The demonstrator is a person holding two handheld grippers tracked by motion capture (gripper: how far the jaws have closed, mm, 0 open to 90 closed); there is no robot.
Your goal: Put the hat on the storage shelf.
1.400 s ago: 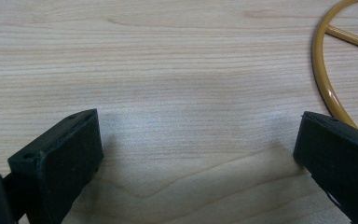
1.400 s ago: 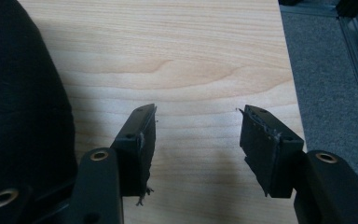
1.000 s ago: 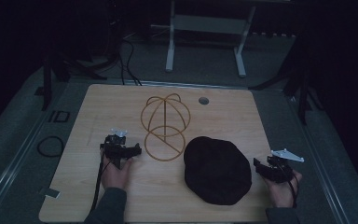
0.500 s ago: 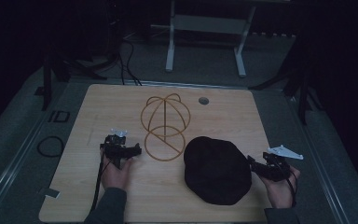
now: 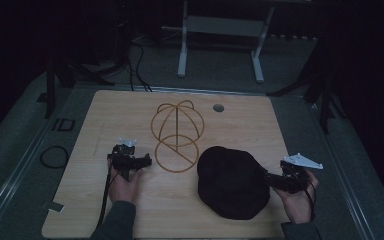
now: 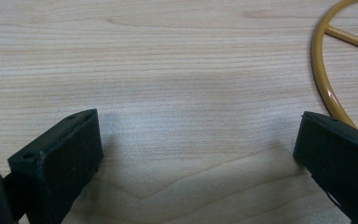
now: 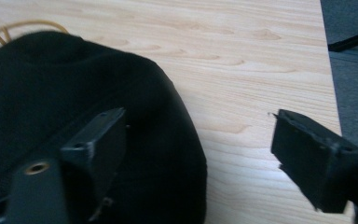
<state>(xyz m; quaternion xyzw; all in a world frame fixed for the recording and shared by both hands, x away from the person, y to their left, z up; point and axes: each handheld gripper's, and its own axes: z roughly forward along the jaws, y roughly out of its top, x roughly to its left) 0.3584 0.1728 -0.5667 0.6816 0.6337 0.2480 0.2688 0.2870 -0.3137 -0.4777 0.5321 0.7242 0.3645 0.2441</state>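
A coiled black cable (image 5: 54,156) lies left of the wooden table (image 5: 110,115).

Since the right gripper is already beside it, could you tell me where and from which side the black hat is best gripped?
I would take the black hat at its right edge, coming in from the right with the right gripper. It lies flat and soft on the table, so the thin rim is the part the open fingers can close over; one already sits above the fabric there.
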